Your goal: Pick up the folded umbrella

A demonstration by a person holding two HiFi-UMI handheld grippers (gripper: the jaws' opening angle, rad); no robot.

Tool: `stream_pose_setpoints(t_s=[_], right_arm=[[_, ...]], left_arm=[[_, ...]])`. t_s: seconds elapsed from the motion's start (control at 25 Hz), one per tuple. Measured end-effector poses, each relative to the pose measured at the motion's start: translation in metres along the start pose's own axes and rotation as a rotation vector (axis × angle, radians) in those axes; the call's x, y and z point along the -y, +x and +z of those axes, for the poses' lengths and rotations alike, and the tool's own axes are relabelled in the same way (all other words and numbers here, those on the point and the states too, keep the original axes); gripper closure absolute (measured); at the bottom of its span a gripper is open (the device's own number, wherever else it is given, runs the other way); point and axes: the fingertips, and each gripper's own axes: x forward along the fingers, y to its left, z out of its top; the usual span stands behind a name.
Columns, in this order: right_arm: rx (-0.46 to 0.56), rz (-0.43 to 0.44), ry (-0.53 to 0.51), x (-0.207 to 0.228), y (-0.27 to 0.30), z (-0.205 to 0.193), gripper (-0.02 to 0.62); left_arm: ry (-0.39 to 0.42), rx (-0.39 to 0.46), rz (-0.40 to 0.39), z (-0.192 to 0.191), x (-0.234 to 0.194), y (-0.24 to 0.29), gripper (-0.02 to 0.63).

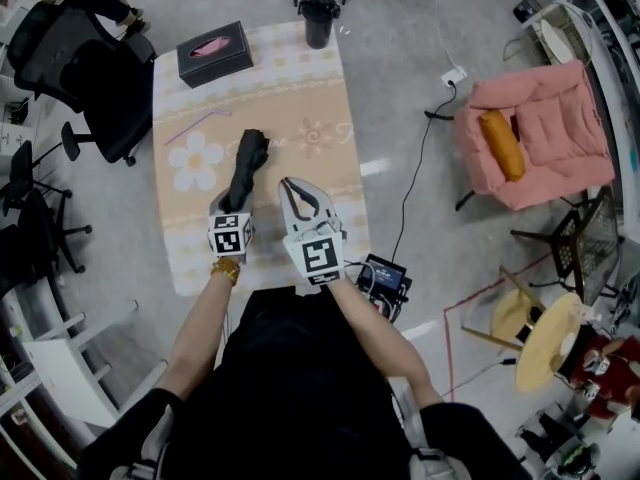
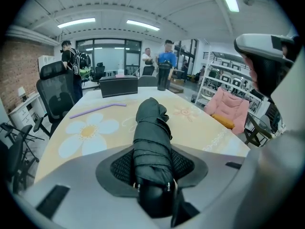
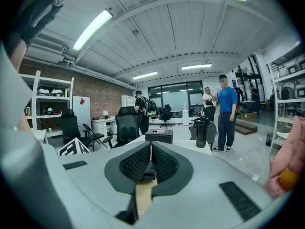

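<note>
Folded umbrella [image 1: 247, 168] is pinched at its handle end between the fingers [image 2: 119, 168] of the left gripper [image 1: 232, 211], its body pointed out over the flower-print bench [image 1: 300, 98]. Right gripper [image 1: 293, 188] is held just beside it, fingers pressed together, nothing gripped. Tissue box [image 1: 214, 53] and black cup [image 1: 318, 20] are seen at the bench's far end.

The umbrella [image 1: 246, 168] is black. The table [image 1: 300, 98] is peach with white flowers and pale checks. The straw [image 1: 195, 123] is purple. The box [image 1: 214, 53] is black with pink on top. The armchair [image 1: 545, 118] is pink, its cushion [image 1: 500, 143] orange.
</note>
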Motion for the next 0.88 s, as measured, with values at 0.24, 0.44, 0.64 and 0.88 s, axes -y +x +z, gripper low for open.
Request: stream_pose_setpoints(t_s=[0.24, 0.44, 0.64, 0.88], right_arm=[[-0.003, 0.017, -0.009, -0.006, 0.0, -0.002, 0.578], [0.0, 0.038, -0.015, -0.012, 0.001, 0.001, 0.578], [0.007, 0.048, -0.022, -0.017, 0.001, 0.004, 0.578], [0.012, 0.063, -0.02, -0.025, 0.001, 0.008, 0.578]], left_arm=[[-0.005, 0.035, -0.004, 0.006, 0.003, -0.009, 0.425], [-0.001, 0.072, 0.004, 0.023, 0.004, -0.023, 0.425], [0.001, 0.123, 0.009, 0.04, 0.003, -0.039, 0.425], [0.01, 0.171, 0.013, 0.055, 0.003, -0.057, 0.425]])
